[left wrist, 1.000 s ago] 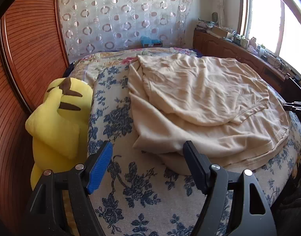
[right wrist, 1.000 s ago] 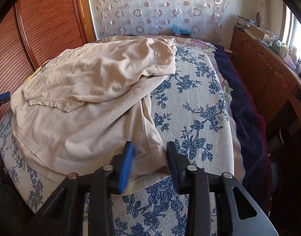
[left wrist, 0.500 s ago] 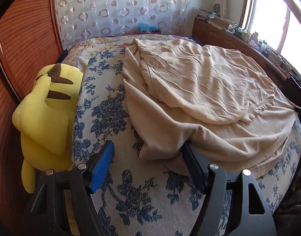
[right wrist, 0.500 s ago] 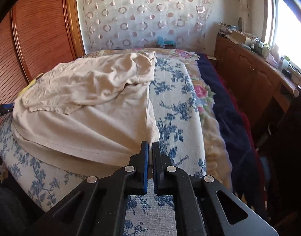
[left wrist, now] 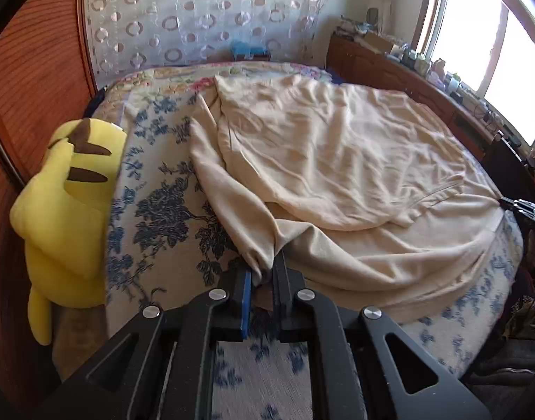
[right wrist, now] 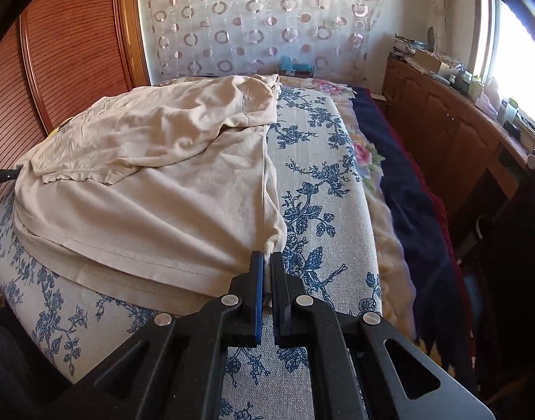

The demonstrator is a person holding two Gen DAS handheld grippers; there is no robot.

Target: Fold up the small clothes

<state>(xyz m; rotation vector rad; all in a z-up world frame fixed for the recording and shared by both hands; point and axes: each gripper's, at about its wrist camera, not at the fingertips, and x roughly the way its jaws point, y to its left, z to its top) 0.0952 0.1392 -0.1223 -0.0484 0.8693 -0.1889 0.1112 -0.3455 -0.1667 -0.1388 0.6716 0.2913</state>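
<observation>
Now left gripper (left wrist: pixel 262 280) closing on beige garment (left wrist: pixel 337 161) corner; right gripper (right wrist: pixel 266 273) pinching hem corner.

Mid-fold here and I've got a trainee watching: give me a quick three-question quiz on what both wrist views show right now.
1. True or false: the right gripper is shut on a corner of the beige garment.
2. What lies between the pads of the left gripper? A) the yellow plush toy B) a bunched corner of the beige garment C) nothing
3. Which thing lies at the bed's edge against the wooden panel?

Key: 1 true; 2 B, with its jaws closing on the cloth; 3 the yellow plush toy.
</observation>
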